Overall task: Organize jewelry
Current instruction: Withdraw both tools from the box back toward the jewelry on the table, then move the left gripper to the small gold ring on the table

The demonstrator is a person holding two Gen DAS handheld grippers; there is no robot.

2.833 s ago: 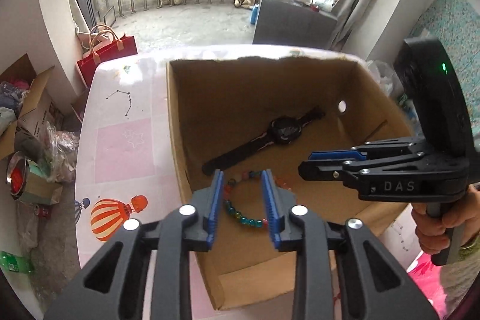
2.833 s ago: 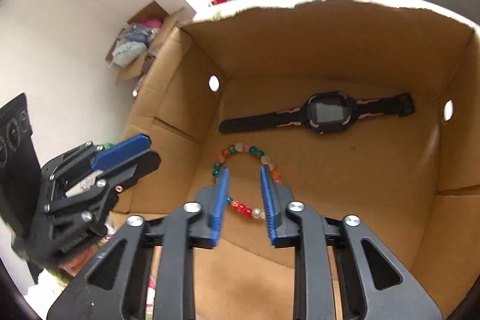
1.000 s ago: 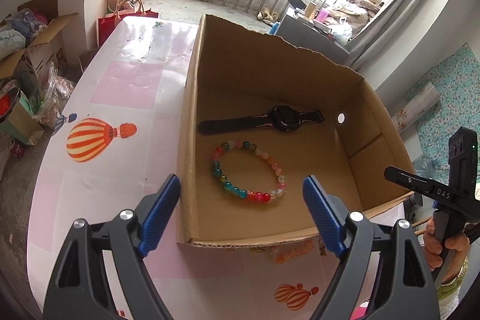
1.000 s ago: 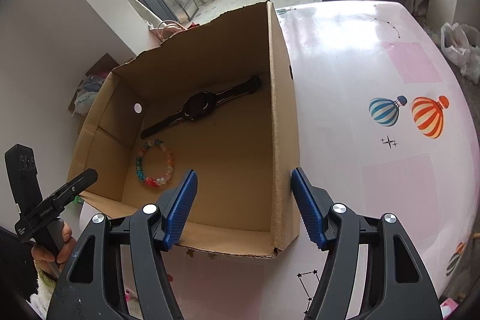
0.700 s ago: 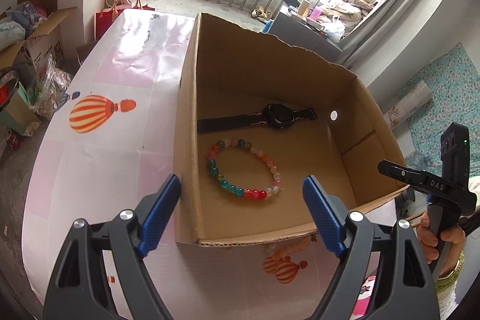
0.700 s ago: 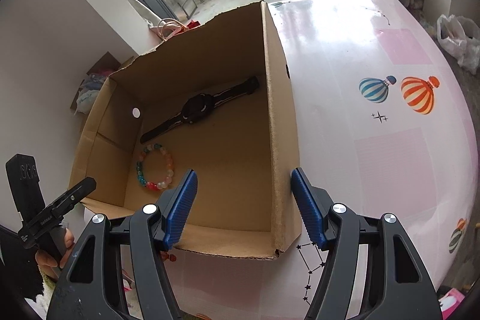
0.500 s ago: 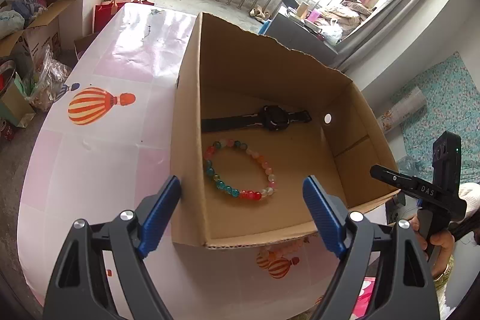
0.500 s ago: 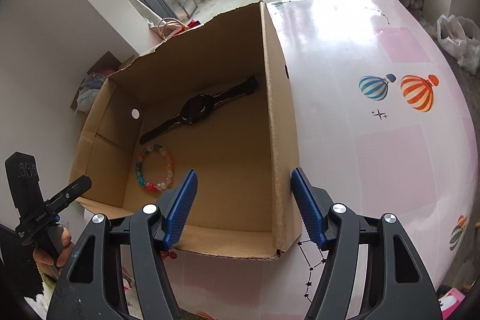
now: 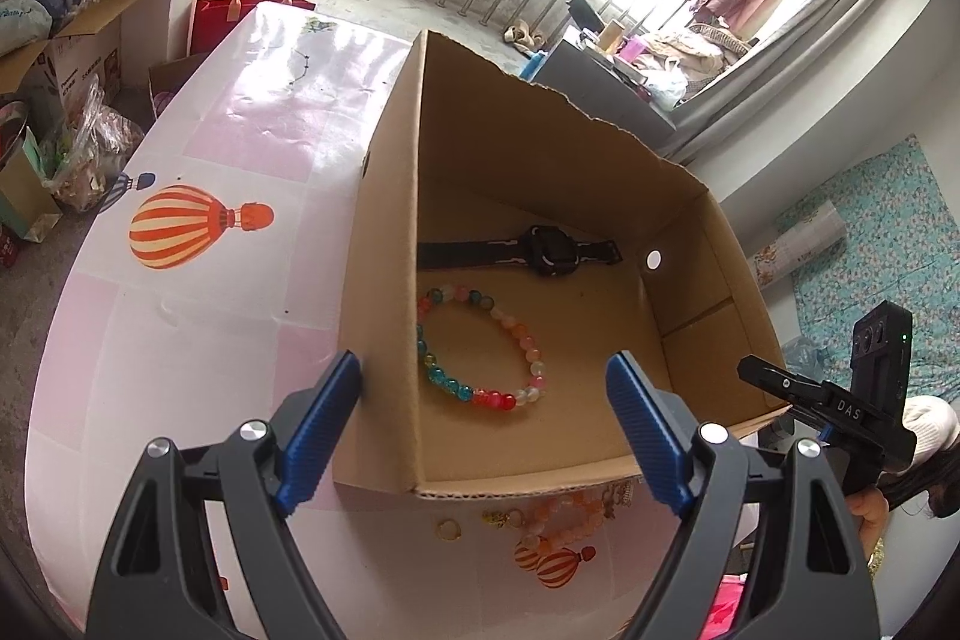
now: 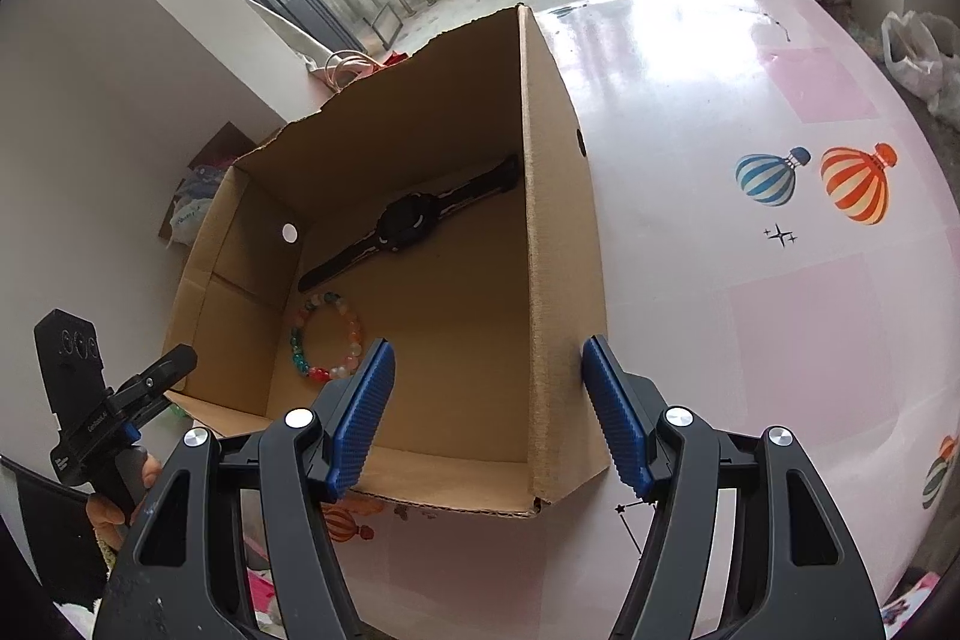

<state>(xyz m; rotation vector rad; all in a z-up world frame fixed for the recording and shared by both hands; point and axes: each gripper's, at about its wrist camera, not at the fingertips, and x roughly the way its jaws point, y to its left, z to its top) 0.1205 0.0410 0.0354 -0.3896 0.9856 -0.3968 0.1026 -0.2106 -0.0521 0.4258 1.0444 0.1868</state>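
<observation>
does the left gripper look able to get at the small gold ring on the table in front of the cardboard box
Probably yes: the small gold ring lies bare on the table, outside the cardboard box, and the left gripper hangs open above it with nothing between.

We saw the watch [image 9: 549, 250] behind the bead bracelet [image 9: 480, 349] inside the box [image 9: 384, 280] on the table [image 9: 198, 316].

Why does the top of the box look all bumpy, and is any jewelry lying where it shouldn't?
The cardboard box has a ragged, torn top edge along its far wall. Also, a small gold ring and some orange beads still lie outside on the table, by the near wall, while the beaded bracelet and watch are inside.
</observation>
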